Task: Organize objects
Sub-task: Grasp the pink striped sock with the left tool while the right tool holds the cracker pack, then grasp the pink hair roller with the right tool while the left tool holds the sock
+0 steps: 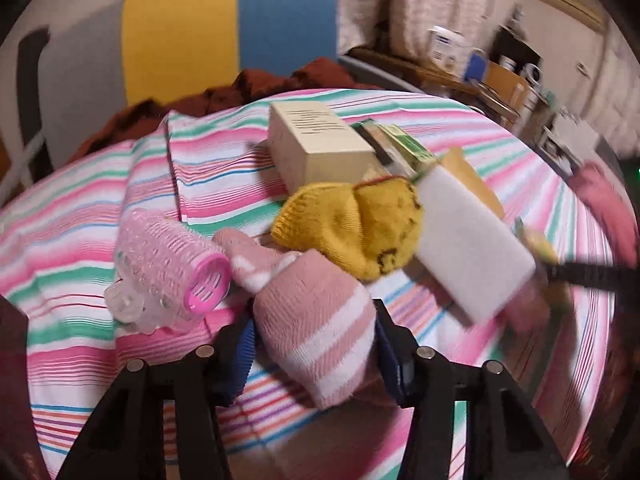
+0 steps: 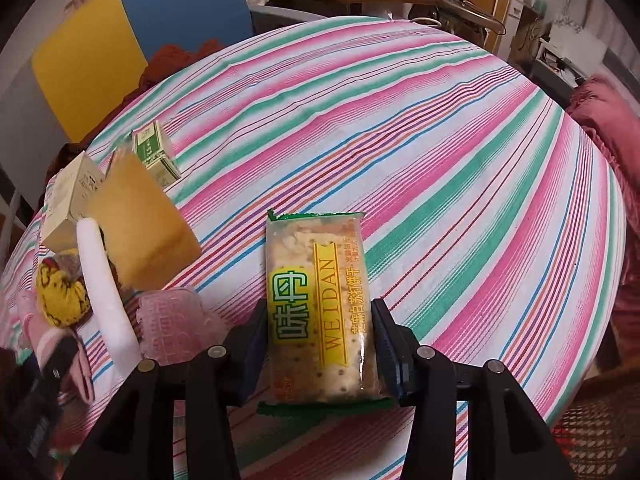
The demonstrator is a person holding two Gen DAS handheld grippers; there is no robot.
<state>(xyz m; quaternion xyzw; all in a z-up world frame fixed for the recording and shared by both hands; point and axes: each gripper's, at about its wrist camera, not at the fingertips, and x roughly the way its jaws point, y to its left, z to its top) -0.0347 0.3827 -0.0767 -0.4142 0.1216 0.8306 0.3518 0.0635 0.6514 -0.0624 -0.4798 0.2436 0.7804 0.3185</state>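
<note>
My left gripper [image 1: 314, 344] is shut on a pink sock with white stripes [image 1: 320, 328], held just above the striped cloth. Beside it lie a pink hair roller [image 1: 168, 268], a yellow sock [image 1: 352, 224], a white sponge [image 1: 468, 240], a cream box [image 1: 316, 144] and a green box [image 1: 404, 144]. My right gripper [image 2: 320, 344] is shut on a cracker packet [image 2: 320, 308] with green ends and a yellow label. In the right wrist view the pile sits at the left: white sponge [image 2: 106, 292], yellow sock [image 2: 60, 292], cream box [image 2: 72, 196], green box [image 2: 154, 152].
A pink, green and white striped cloth [image 2: 440, 152] covers the round table. A tan flat piece [image 2: 140, 224] leans in the pile. A dark red cloth [image 1: 224, 96] lies at the table's far edge. A yellow and blue panel [image 1: 228, 28] and cluttered shelves [image 1: 500, 76] stand behind.
</note>
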